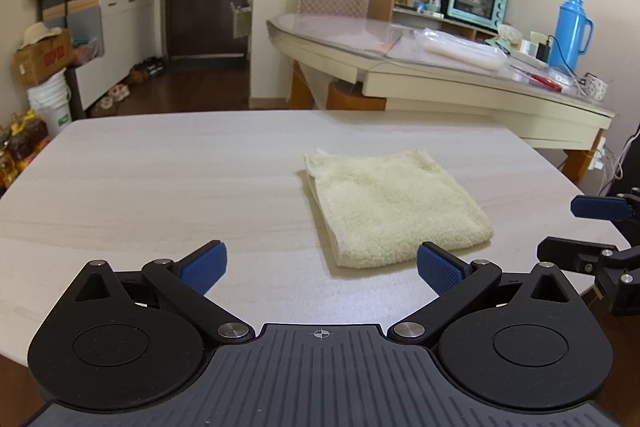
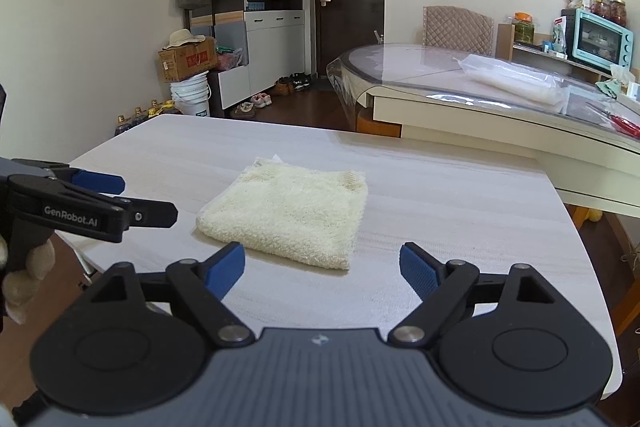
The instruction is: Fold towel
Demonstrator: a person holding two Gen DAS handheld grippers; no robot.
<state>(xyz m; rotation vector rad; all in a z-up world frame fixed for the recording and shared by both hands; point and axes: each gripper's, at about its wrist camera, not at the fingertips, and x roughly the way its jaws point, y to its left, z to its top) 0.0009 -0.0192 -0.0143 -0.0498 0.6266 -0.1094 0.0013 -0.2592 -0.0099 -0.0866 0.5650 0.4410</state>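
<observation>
Cream terry, doubled over into a thick square: the towel [image 1: 394,205] lies flat on the pale wood-grain tabletop [image 1: 160,179], and from the left wrist view it sits ahead and a touch to the right of the left gripper [image 1: 322,265], whose blue-padded fingers [image 1: 204,267] stand wide with nothing between them. Folded edge faces the camera, looser stacked edges run along the left side. Over at the right margin the right gripper [image 1: 568,229] pokes in, spread apart too, clear of the cloth.

Switching to the right wrist view: the towel [image 2: 288,213] is just ahead, its near corner between the spread fingers [image 2: 226,269] of the right gripper [image 2: 322,269], no contact, nothing held. The left gripper [image 2: 136,197] hovers beside the towel's left edge, a hand wrapped round its handle.

My read: the folding looks about finished, so the job now is a clean pull-back, lifting straight away without snagging the pile. Bare tabletop [image 2: 440,211] all round the towel gives plenty of room; the near-left table edge sits close under the left gripper, and the glass-topped dining table [image 2: 460,83] beyond stands well apart.
</observation>
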